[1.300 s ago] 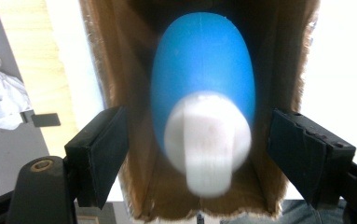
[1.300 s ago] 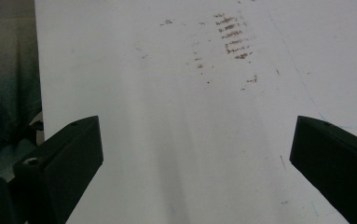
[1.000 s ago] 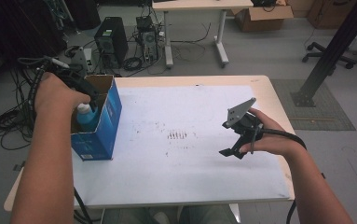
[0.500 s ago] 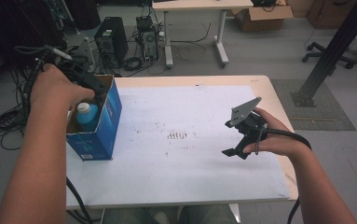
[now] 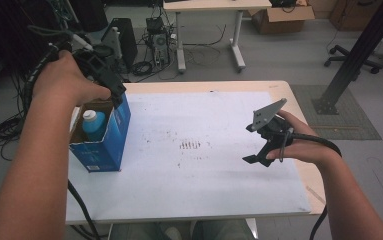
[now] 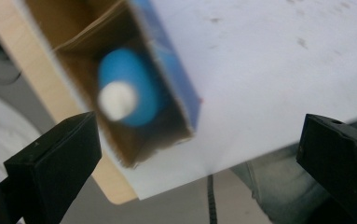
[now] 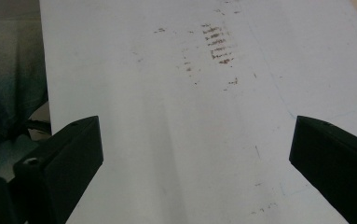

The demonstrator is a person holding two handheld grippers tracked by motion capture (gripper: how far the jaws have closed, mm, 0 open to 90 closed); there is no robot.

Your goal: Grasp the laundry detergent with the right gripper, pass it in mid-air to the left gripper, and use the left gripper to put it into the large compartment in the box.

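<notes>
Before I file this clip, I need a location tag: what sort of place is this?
Probably a lab or workshop. Desktop computer towers and tangled cables sit on the bare grey floor, a cardboard box lies by a second table, and a wheeled office chair stands beyond.

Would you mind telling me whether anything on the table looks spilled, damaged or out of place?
Nothing is spilled. The blue bottle stands upright inside the open blue box. The only oddity is a patch of brownish smudges on the white table cover.

Box point(image 5: 104, 145) walls hem bottle point(image 5: 94, 125).
</notes>
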